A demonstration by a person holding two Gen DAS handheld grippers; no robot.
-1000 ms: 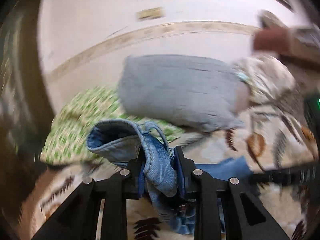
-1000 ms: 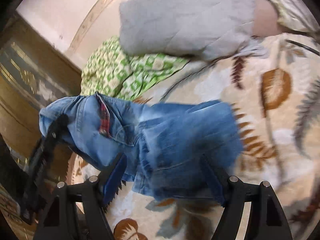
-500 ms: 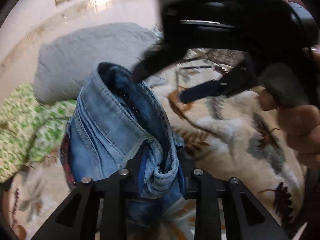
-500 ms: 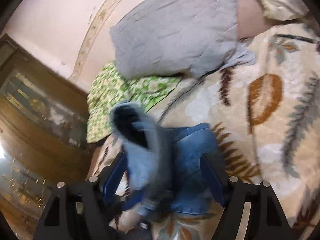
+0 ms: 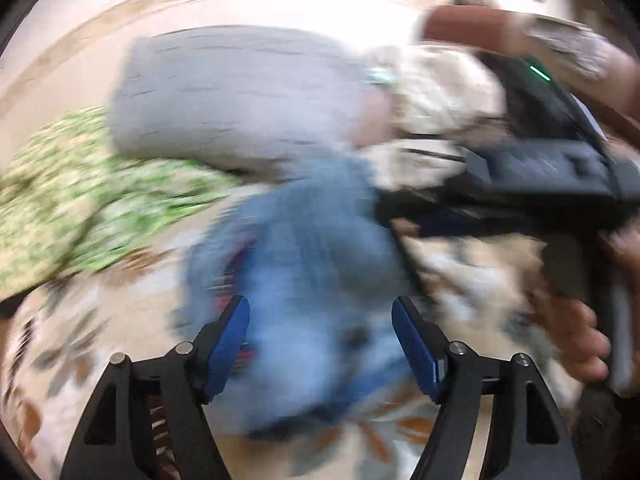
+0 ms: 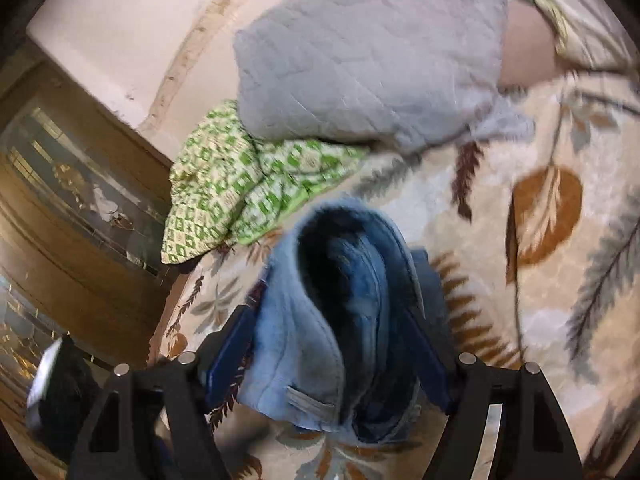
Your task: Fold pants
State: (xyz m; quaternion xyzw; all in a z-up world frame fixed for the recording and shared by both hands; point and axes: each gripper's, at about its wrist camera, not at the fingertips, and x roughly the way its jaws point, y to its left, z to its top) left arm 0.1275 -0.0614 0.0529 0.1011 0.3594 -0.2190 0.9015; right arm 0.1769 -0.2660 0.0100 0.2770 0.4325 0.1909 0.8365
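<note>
The blue denim pants point(image 5: 316, 280) lie bunched on the leaf-patterned bedspread point(image 5: 472, 272); the left wrist view is heavily blurred. My left gripper point(image 5: 320, 324) is open above them, its blue pads apart and empty. In the right wrist view the pants point(image 6: 344, 320) stand up in a fold between the fingers of my right gripper point(image 6: 332, 344), which is wide open; whether the pads touch the cloth I cannot tell. The right gripper point(image 5: 520, 184) also shows in the left wrist view, held in a hand at the right.
A grey quilted pillow point(image 6: 372, 52) lies at the head of the bed, with a green-and-white patterned cloth point(image 6: 240, 196) beside it. A wooden cabinet point(image 6: 68, 208) stands to the left. The bedspread point(image 6: 552, 280) extends to the right.
My left gripper has let go of the pants and opened wide. The pants have dropped onto the bed, with a fold now standing between the right gripper's open fingers.
</note>
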